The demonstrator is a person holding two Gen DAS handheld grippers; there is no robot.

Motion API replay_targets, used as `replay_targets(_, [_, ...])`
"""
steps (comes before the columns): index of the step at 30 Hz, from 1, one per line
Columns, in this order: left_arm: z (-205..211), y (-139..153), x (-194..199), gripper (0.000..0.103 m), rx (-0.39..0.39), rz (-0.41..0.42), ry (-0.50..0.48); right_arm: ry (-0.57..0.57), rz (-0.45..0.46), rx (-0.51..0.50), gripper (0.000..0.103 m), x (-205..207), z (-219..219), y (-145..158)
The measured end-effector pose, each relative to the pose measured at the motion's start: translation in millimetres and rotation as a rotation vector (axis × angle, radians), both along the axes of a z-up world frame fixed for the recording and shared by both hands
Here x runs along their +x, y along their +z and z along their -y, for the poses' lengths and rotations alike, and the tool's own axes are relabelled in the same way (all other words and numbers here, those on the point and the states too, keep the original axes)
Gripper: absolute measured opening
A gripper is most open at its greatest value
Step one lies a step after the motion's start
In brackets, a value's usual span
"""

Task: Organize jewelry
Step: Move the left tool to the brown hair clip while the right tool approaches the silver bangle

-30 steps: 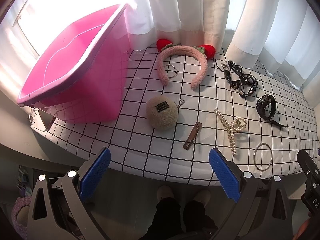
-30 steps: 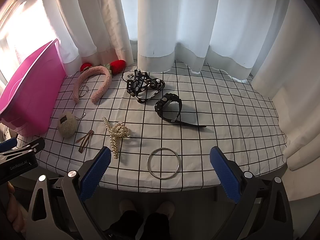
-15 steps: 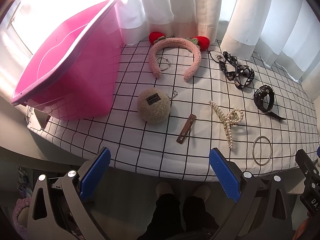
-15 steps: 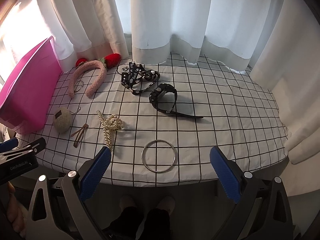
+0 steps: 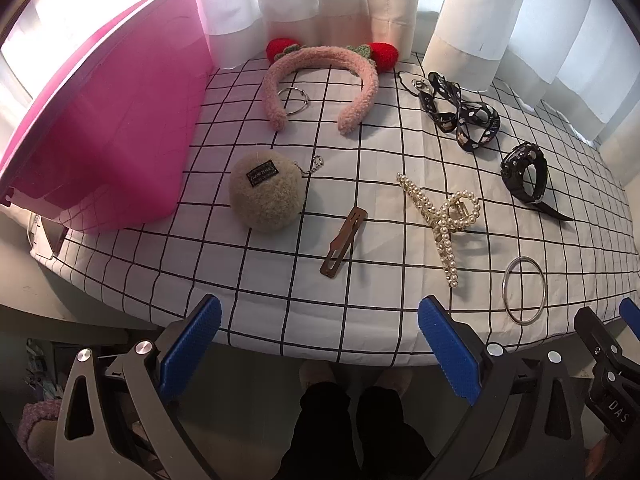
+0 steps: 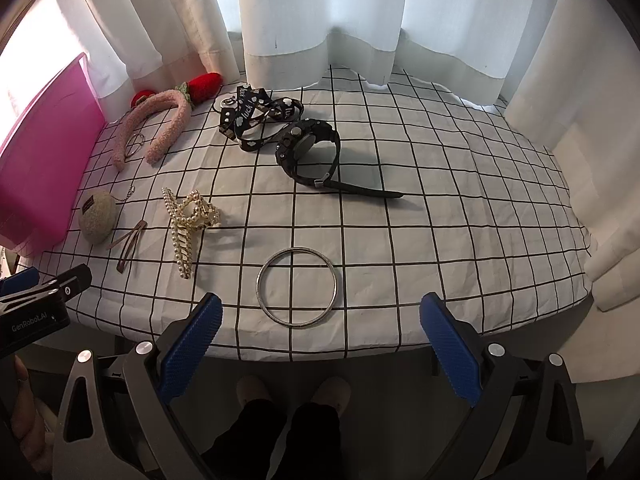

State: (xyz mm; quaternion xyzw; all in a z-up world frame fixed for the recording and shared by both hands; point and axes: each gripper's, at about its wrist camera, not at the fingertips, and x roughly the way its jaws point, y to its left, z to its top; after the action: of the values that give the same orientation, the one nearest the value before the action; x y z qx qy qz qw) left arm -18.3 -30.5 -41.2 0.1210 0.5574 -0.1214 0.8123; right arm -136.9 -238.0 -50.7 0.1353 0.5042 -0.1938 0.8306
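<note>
Jewelry lies spread over a checked tablecloth [image 5: 280,292]. A pink fuzzy headband [image 5: 320,64] with red strawberries sits at the back, a small ring [image 5: 294,100] inside its arc. Nearer are a beige pompom keychain [image 5: 264,192], a brown hair clip [image 5: 344,242], a pearl claw clip [image 5: 444,216], a silver bangle [image 6: 297,286], a black watch [image 6: 308,148] and a black patterned lanyard [image 6: 260,116]. My left gripper [image 5: 318,344] hangs open at the table's front edge, before the hair clip. My right gripper [image 6: 320,344] is open just short of the bangle.
A tilted pink plastic bin [image 5: 100,120] stands at the table's left end. White curtains [image 6: 320,12] close off the back. The cloth's right half [image 6: 480,200] holds nothing. A person's legs and slippers [image 6: 292,396] show below the table edge.
Both grippers have moved forward and lower toward the table; the objects look larger and nearer. Nothing on the cloth has shifted, and both grippers stay open.
</note>
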Motion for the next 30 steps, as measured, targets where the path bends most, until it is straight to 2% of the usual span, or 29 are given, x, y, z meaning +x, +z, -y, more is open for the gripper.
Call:
replay_targets(5, [5.6, -15.0, 3.1, 0.097, 0.007, -0.016, 0.004, -0.006, -0.011, 0.02, 0.094, -0.7, 11.6, -17.6])
replay_targets(16, [44.0, -32.4, -8.5, 0.097, -0.011, -0.016, -0.049, -0.05, -0.037, 0.025, 0.095, -15.4, 47.2, -45.8])
replay_targets(30, [29.1, -55.5, 12.4, 0.097, -0.009, -0.018, 0.008, 0.082, -0.051, 0.087, 0.094, 24.6, 22.8, -77.3])
